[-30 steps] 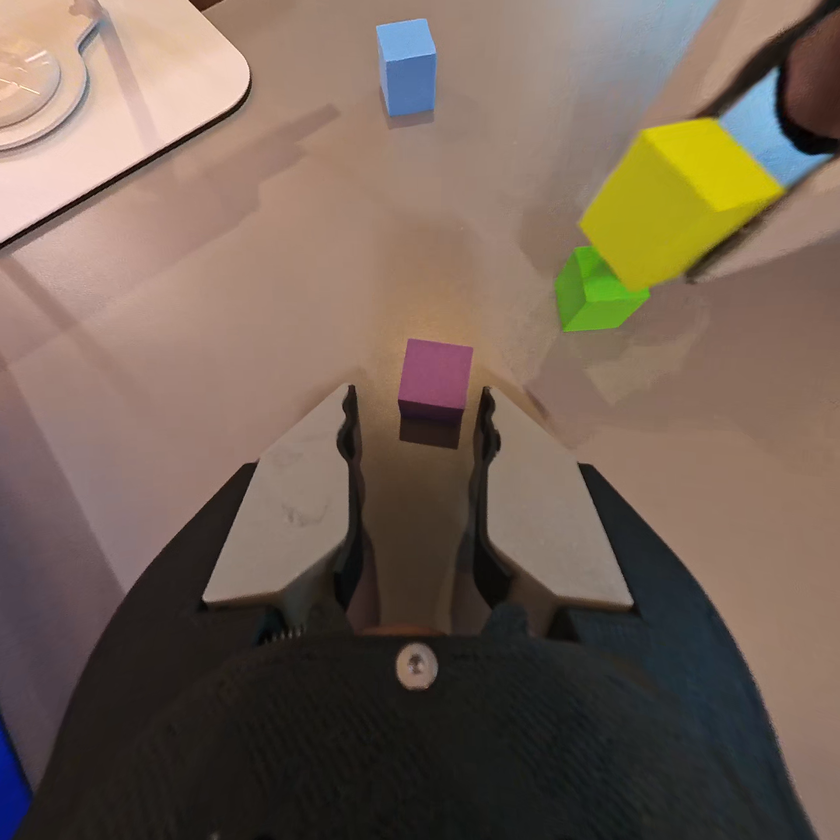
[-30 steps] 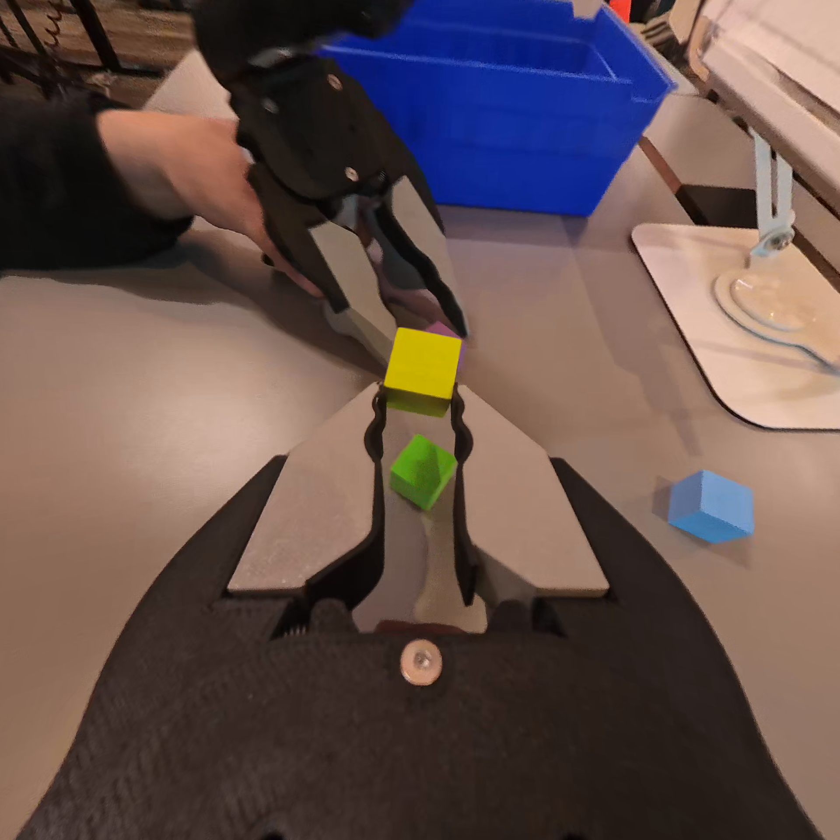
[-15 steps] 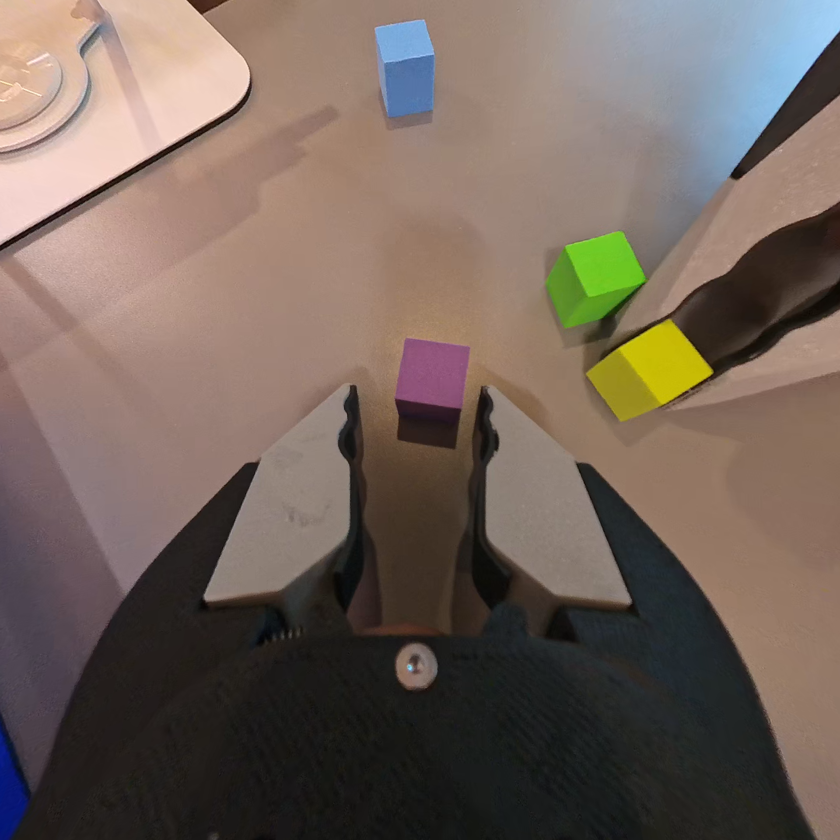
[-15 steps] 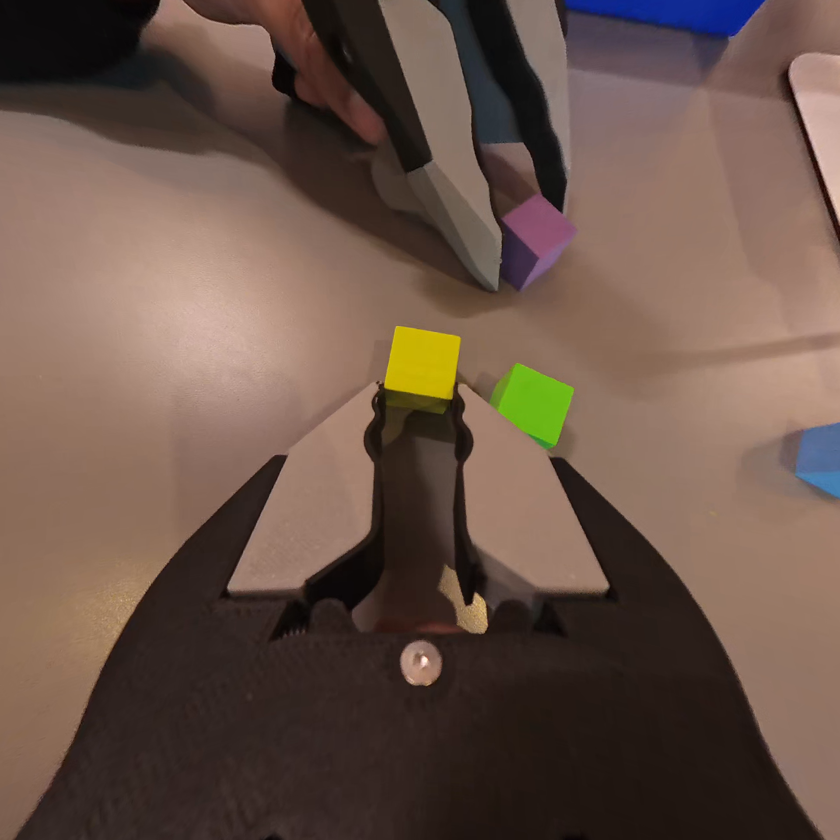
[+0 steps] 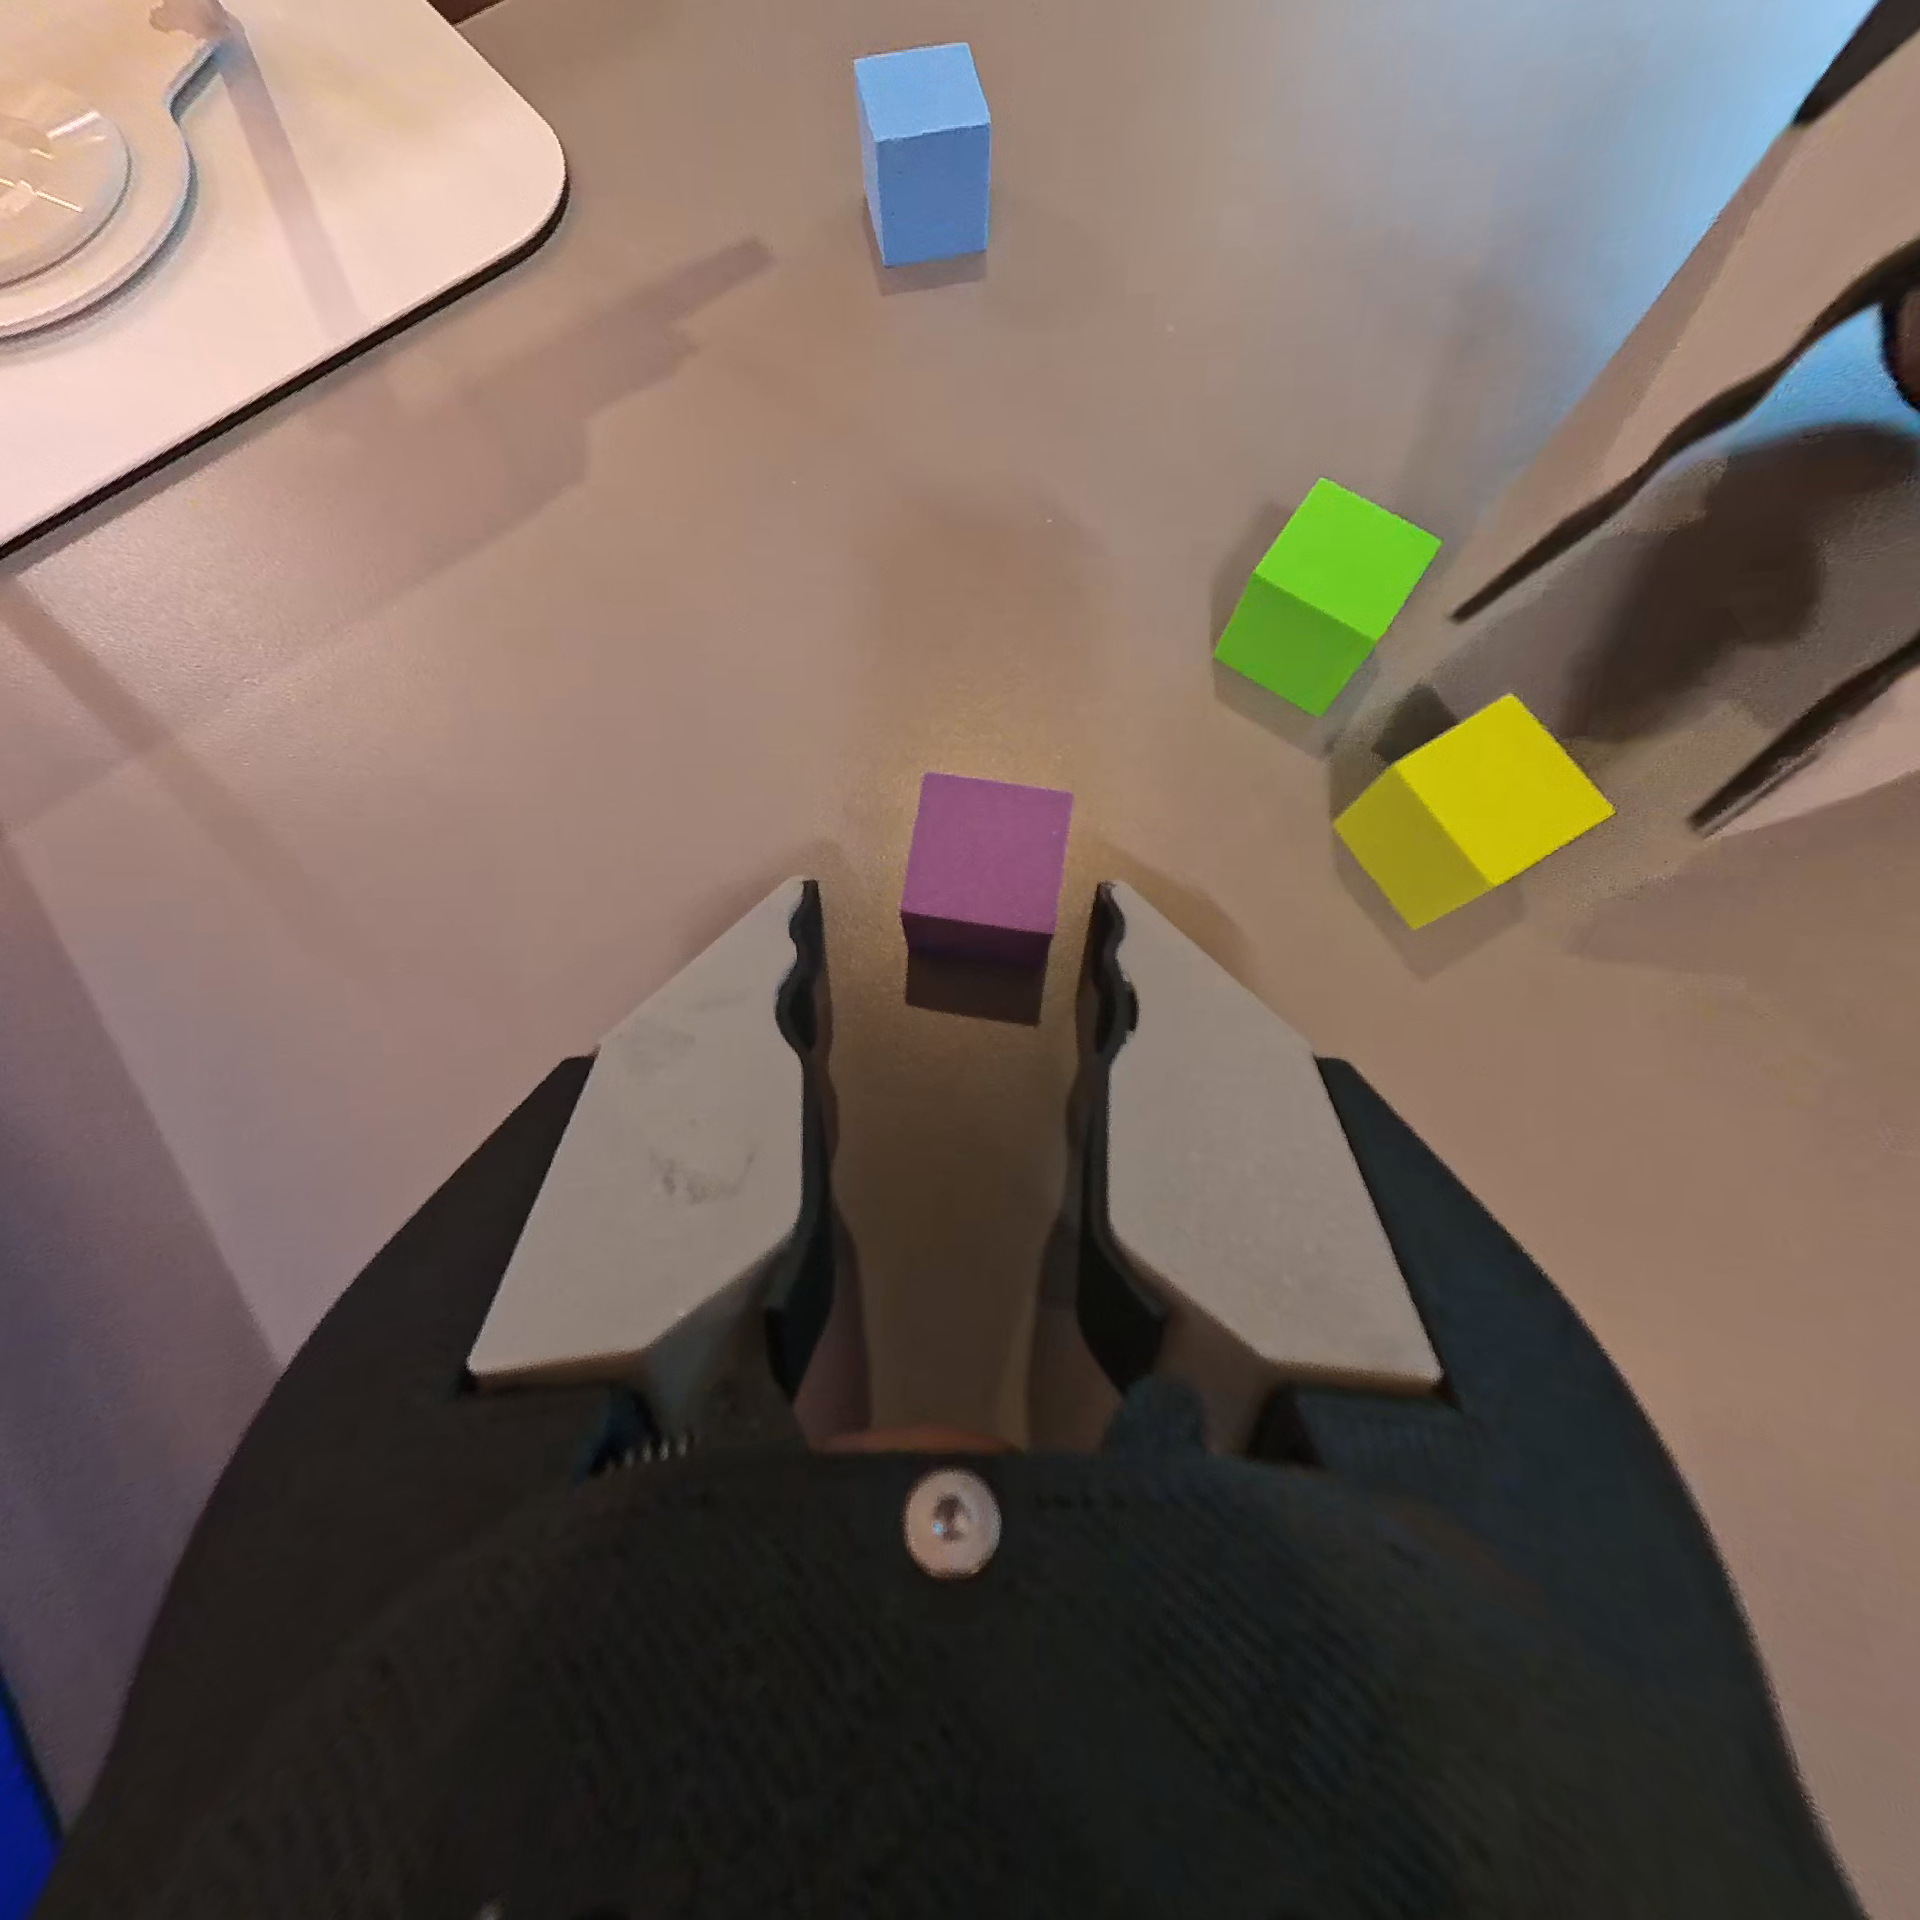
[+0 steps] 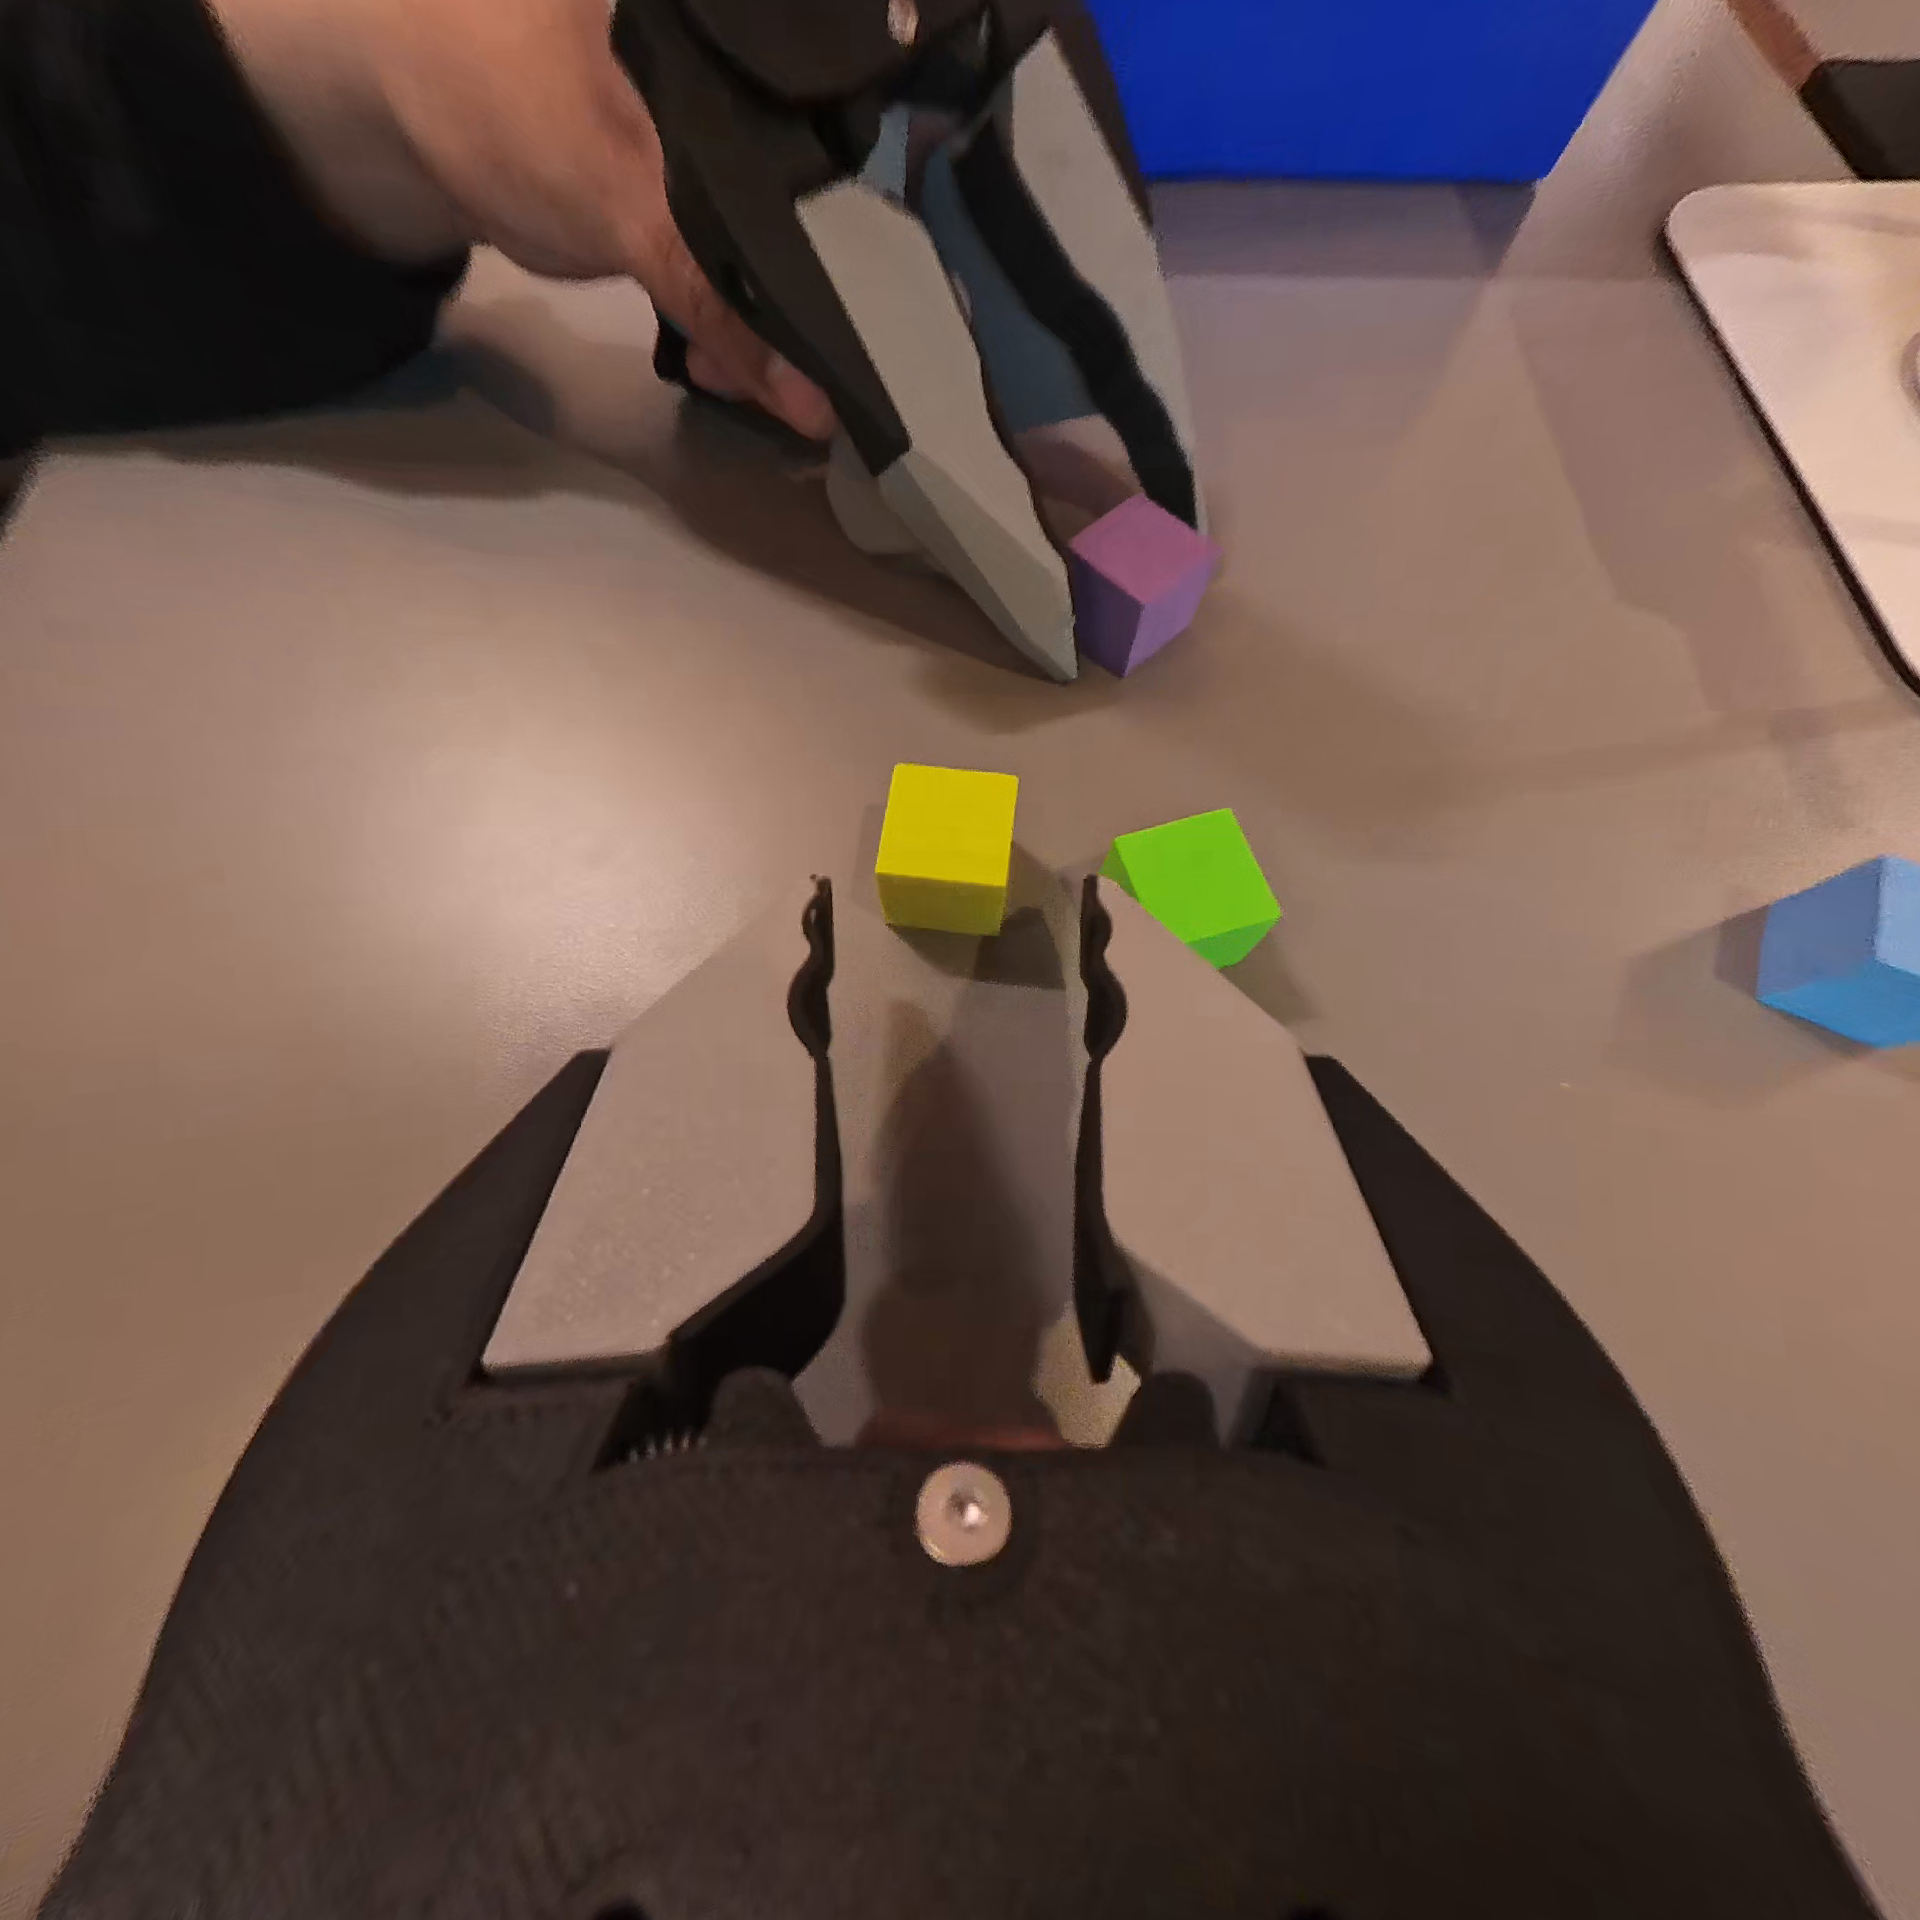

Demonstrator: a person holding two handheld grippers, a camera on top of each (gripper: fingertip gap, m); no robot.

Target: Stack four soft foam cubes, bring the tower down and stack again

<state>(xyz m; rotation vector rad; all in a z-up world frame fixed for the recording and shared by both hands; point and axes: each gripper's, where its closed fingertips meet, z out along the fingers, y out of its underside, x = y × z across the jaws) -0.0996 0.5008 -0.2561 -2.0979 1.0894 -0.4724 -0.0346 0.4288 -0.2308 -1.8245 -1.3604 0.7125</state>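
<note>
Four foam cubes lie apart on the grey table (image 5: pixel 644 582). The purple cube (image 5: pixel 985 864) sits just ahead of my open left gripper (image 5: pixel 954 902), between its fingertips without touching them; it also shows in the right wrist view (image 6: pixel 1141 580). The yellow cube (image 6: pixel 948 847) rests on the table just beyond my open right gripper (image 6: pixel 951 883), free of its fingers; it also shows in the left wrist view (image 5: pixel 1473 808). The green cube (image 6: pixel 1197 883) lies right beside the yellow one, tilted, and shows in the left wrist view (image 5: pixel 1325 594). The blue cube (image 5: pixel 923 154) stands farther off, at the right edge of the right wrist view (image 6: pixel 1849 951).
A white base plate (image 5: pixel 312 208) of a stand lies at one table corner, also in the right wrist view (image 6: pixel 1818 343). A blue bin (image 6: pixel 1351 94) stands at the far edge. A person's hand (image 6: pixel 540 156) holds the left gripper. My left gripper is the nearer one to the white base plate (image 5: pixel 312 208): about 20 cm, against 25 cm.
My right gripper brought the yellow cube down beside the green cube, opened and let it go, then drew back slightly. The left gripper stayed open around the purple cube.
</note>
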